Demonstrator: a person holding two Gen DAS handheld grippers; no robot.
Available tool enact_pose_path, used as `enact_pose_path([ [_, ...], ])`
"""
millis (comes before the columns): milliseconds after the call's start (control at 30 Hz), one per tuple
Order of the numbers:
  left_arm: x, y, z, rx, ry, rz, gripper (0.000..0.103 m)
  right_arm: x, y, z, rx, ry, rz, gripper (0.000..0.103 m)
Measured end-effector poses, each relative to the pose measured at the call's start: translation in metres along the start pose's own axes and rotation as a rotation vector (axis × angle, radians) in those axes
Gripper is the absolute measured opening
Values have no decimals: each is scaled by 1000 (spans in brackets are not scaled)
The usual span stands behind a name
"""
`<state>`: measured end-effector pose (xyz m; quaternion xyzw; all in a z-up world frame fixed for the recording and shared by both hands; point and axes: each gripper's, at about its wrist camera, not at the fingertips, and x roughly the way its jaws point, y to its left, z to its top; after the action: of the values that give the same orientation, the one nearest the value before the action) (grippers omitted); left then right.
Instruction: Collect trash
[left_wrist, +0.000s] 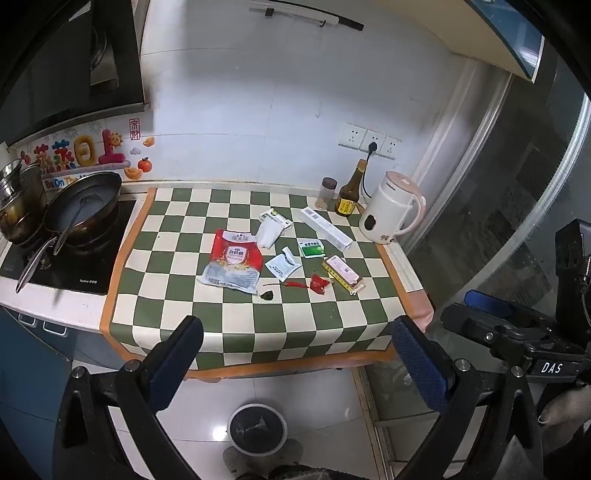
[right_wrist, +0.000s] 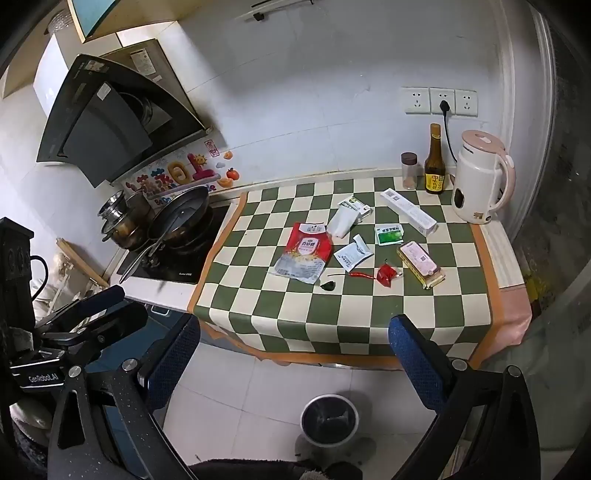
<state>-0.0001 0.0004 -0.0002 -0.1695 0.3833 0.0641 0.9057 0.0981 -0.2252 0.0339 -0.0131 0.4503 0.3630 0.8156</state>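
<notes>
Trash lies on the green-checked counter mat: a red and clear sugar bag, a white pouch, a small white sachet, a green sachet, a red wrapper, a red chili, a pink box and a long white box. A round trash bin stands on the floor below. My left gripper and right gripper are open and empty, held above the floor before the counter's front edge.
A kettle, a sauce bottle and a spice jar stand at the back right. A pan and pot sit on the stove at left, under a hood.
</notes>
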Motion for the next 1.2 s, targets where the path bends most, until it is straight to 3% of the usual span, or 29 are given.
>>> enact_pose_path([
  [1200,-2,-20,-4,24,12,-8,103,-6,-4,-2,-29,18,40,103],
])
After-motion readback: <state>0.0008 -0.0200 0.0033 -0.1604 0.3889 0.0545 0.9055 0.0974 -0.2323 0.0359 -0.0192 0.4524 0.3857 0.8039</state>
